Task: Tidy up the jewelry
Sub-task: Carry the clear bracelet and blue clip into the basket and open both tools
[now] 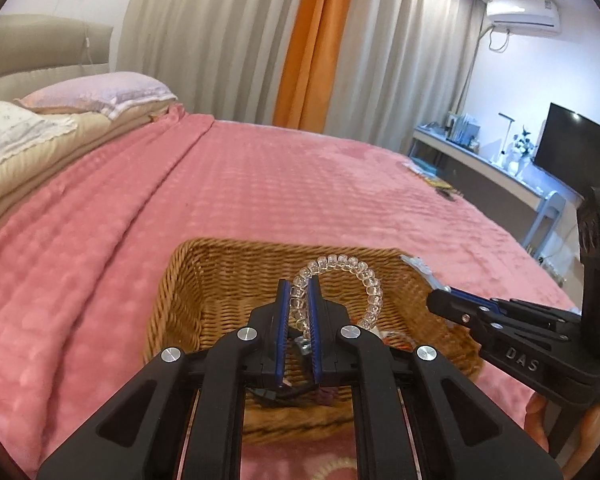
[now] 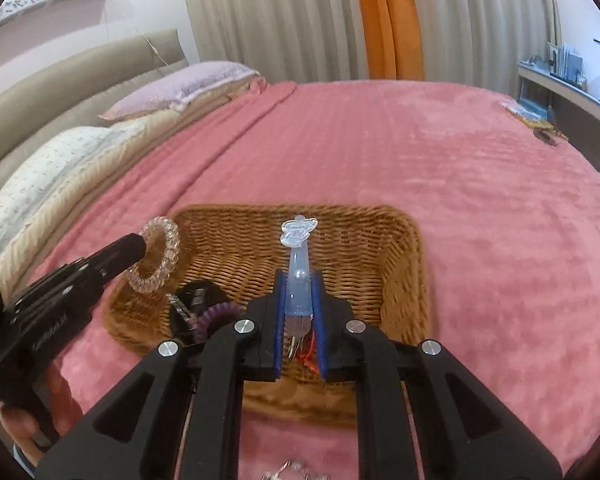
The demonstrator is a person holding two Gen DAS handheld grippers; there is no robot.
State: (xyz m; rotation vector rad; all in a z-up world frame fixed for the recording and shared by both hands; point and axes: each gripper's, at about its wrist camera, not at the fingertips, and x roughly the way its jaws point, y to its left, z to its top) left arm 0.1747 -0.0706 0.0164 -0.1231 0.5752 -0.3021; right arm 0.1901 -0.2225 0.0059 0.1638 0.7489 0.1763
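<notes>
A wicker basket (image 1: 228, 276) sits on the pink bed; it also shows in the right wrist view (image 2: 380, 248). My left gripper (image 1: 300, 292) is shut on a clear bead bracelet (image 1: 356, 268) and holds it over the basket; the bracelet also shows in the right wrist view (image 2: 154, 258). My right gripper (image 2: 298, 280) is shut on a light blue hair clip (image 2: 299, 256) with a pale charm at its tip, above the basket. A purple coil hair tie (image 2: 214, 314) and a dark item (image 2: 198, 294) lie inside the basket. The right gripper shows in the left wrist view (image 1: 436, 300) at the basket's right rim.
The pink blanket (image 1: 300, 184) covers the bed. Pillows (image 1: 100, 92) lie at the far left. Small items (image 2: 528, 114) lie at the bed's far right edge. A desk with a monitor (image 1: 572, 152) stands beyond. A pale trinket (image 2: 288, 474) lies on the blanket near me.
</notes>
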